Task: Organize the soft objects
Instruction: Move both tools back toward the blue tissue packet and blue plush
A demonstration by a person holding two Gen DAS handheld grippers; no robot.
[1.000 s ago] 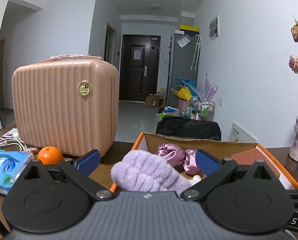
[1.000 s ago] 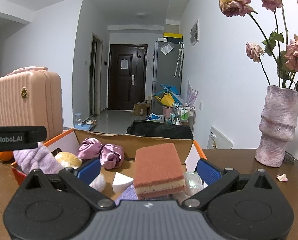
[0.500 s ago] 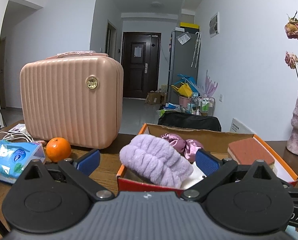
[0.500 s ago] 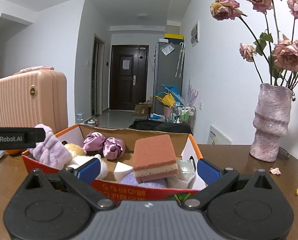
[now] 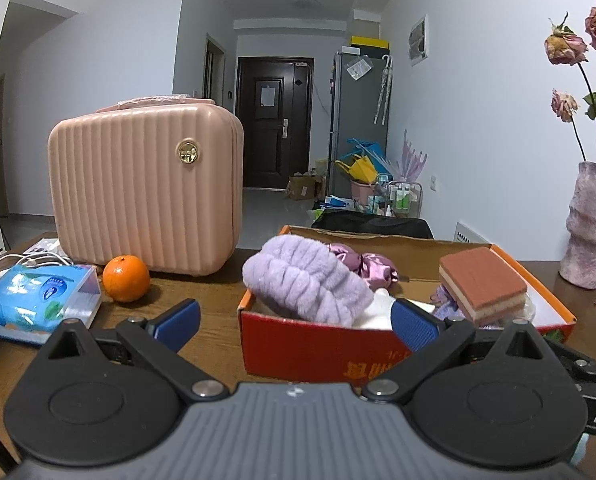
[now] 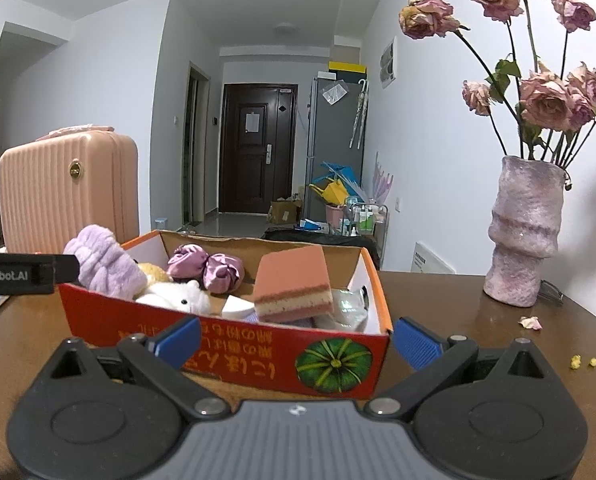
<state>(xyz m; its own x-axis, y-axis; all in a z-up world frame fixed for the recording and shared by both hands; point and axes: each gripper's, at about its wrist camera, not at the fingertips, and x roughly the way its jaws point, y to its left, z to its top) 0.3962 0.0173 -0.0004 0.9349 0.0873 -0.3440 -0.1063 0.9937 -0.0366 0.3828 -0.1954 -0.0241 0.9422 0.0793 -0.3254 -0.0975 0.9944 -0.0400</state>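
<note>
A red and orange cardboard box stands on the brown table. In it lie a fluffy purple headband, purple satin scrunchies, a layered brown sponge and a white plush toy. My left gripper is open and empty, in front of the box's near wall. My right gripper is open and empty, just in front of the box's front wall.
A pink ribbed case stands at the back left with an orange and a blue tissue pack before it. A pink vase of dried roses stands at the right. Petals and crumbs lie on the table near it.
Both grippers have drawn back from over the box toward the near edge of the table. The box's front wall now shows in both views. Both stay open.
</note>
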